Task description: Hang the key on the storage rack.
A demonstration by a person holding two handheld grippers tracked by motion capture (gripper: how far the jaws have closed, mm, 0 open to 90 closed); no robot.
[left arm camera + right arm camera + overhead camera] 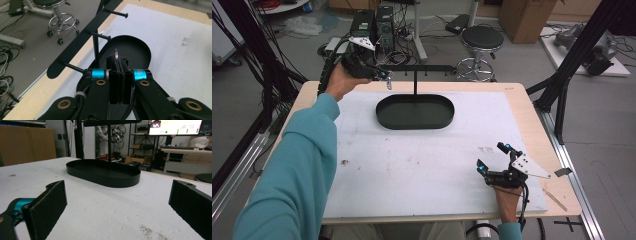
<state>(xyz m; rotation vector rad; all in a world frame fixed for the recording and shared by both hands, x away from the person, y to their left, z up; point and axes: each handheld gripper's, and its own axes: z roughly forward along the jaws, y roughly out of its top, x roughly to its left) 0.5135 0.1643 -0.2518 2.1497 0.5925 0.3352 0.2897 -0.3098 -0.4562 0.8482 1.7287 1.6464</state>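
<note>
A black oval tray (412, 126) stands at the back middle of the white mat, with a thin post (414, 82) rising from it to a flat black bar (427, 67) that carries short pegs. My left gripper (384, 76) hovers at the bar's left end, above the table's back left. It is shut on a small thin silvery metal piece (116, 53) that sticks up past the pads, close to the nearest peg (73, 67). My right gripper (492, 157) rests low at the front right, open, with nothing between its pads (47, 207). It faces the tray (100, 178).
A white mat (422, 170) covers the wooden table (532, 125). A black stool (482, 37) and computer gear stand on the floor behind the table. Black frame struts (562, 85) rise at the right edge, and cables hang at the left.
</note>
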